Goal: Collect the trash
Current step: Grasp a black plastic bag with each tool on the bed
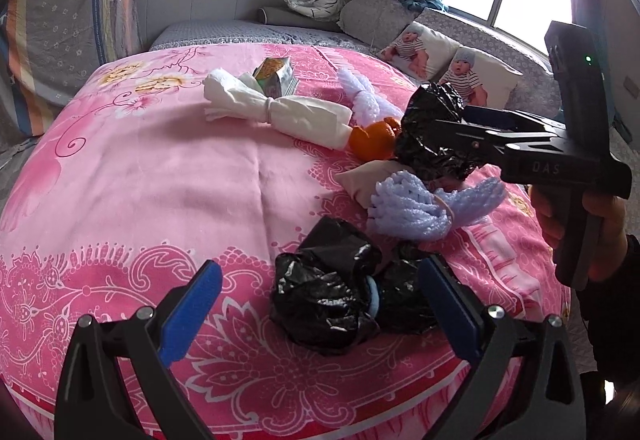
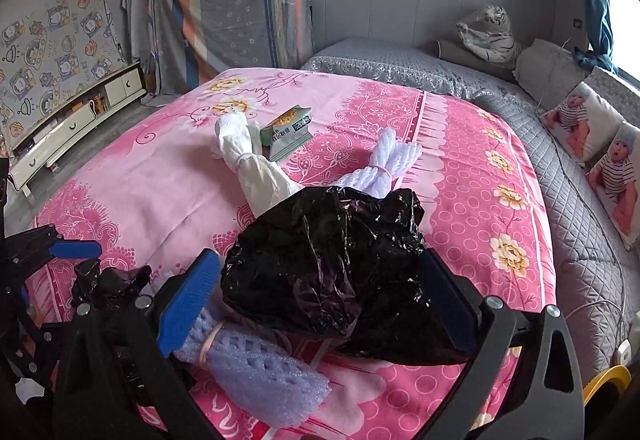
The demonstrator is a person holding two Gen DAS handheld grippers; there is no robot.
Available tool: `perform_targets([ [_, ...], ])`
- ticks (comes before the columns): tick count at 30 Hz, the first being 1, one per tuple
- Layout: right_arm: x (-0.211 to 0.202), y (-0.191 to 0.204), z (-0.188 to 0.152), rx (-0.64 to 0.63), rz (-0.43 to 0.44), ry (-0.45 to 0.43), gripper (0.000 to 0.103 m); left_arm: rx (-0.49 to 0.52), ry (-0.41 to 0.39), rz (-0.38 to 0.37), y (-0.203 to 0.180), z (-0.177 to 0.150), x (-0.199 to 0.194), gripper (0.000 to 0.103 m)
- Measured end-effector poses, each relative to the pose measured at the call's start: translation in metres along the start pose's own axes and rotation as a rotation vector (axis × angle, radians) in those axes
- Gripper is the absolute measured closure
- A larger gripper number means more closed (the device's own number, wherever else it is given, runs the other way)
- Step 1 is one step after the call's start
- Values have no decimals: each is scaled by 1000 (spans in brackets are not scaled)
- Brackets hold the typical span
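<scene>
Bedroom, pink floral blanket (image 1: 160, 180) over the bed, trash strewn across the middle of it. Far left of the pile: a white tied bundle (image 1: 272, 108) touching a green carton (image 1: 276, 74), nothing gripping either one. Further along, down front: left gripper (image 1: 320, 304) spread wide around a black bag wad (image 1: 320, 300) lying on the blanket, pads not visibly touching it. Could easily pinch blanket along with plastic if closed too low, or catch just a loose flap and leave the second black lump right beside it behind. Next over: orange peel (image 1: 374, 140) and a purple foam net (image 1: 408, 208), sitting close by the carried load. Far right: right gripper (image 1: 440, 132) clamped on a crumpled black bag (image 1: 424, 112), held up off the bed. Slick film, puffy shape, so probably not a deep bite. Might slide out mid-carry, or brush the peel and net on the way and scatter them. Worth keeping that one high and level.
</scene>
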State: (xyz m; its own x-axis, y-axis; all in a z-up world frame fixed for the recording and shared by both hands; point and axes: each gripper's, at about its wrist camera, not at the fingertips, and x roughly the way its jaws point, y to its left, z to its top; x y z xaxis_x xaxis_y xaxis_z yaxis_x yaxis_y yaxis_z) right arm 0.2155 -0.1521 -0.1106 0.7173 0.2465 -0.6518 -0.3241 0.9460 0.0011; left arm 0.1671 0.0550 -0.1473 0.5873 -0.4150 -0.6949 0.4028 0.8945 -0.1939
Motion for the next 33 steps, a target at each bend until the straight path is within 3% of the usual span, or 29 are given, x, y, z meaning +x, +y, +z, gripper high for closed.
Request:
perform_targets([
  [6,11,-8,-2,36,-8,27,8,11,20,-15,-4,1,8,8],
  [15,23,-23,-7,110,3,57,9,52,46,-22,-16,1,21,28],
  [18,25,-25,-8,115,0,71,22,50,51,-15,-17,1,22,48],
  [20,26,-26,-8,121,5,77,25,43,60,-16,-15,1,24,58],
  [23,25,-27,-8,125,2,78,36,44,54,-12,-15,-1,21,64],
  [28,24,-30,-9,121,-8,92,71,48,44,-10,-15,-1,14,69],
  [33,9,-36,-9,137,-23,52,76,16,23,-11,-7,-1,0,70],
])
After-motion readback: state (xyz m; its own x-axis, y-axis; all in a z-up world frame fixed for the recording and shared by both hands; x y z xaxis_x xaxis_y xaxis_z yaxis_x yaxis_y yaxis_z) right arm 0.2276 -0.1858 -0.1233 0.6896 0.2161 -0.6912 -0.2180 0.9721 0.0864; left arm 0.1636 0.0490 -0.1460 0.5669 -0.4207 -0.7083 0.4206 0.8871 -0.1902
